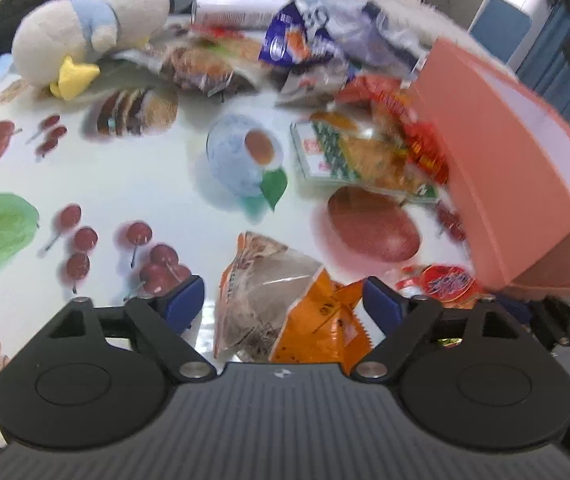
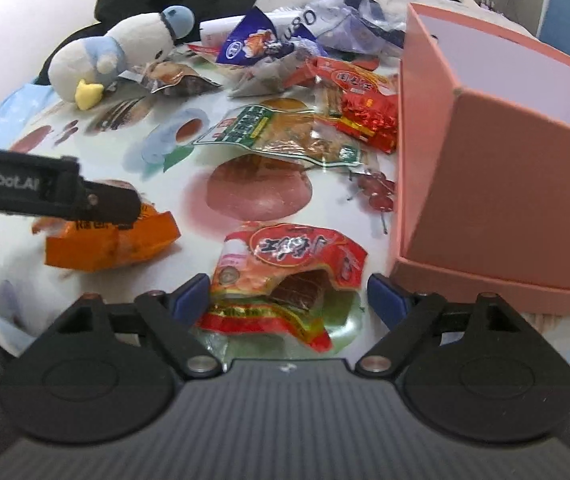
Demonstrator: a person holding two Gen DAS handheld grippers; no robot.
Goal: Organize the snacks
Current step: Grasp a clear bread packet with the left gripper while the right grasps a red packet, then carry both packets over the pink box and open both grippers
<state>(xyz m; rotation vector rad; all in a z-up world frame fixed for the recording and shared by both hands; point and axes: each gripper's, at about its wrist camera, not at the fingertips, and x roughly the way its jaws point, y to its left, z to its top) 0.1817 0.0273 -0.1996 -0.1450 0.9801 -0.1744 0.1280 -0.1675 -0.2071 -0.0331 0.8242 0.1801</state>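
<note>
Both grippers hang over the desk with their jaws spread wide, pads pressing on nothing. Left gripper (image 1: 283, 304) straddles an orange snack packet (image 1: 317, 320) with a clear, crumpled upper half; the packet lies between the blue pads without either one visibly squeezing it. Right gripper (image 2: 288, 300) straddles a red snack packet (image 2: 285, 276), torn open so a dark brown slab shows inside; its left pad sits just beside the packet's edge, its right pad stands apart from it.

From the right wrist view, the left gripper's black finger reaches in from nine o'clock and lies over the top of that orange packet. The pink cardboard box (image 2: 505, 184) stands at three o'clock, open at the top, white inside, just beside the red packet.

Further out on the fruit-printed tablecloth (image 1: 133, 176), toward twelve o'clock, lies a green-labelled packet (image 2: 269, 132) with a red foil packet (image 2: 361, 108) at its upper right, touching the box's side or nearly so. Beyond them sits a heap of wrappers, a blue-and-white bag (image 2: 253, 44) on top. A white and blue plush penguin (image 2: 117, 56) lies tilted at eleven o'clock, near a brownish packet (image 2: 181, 80). Dark clothing is bunched behind it.
</note>
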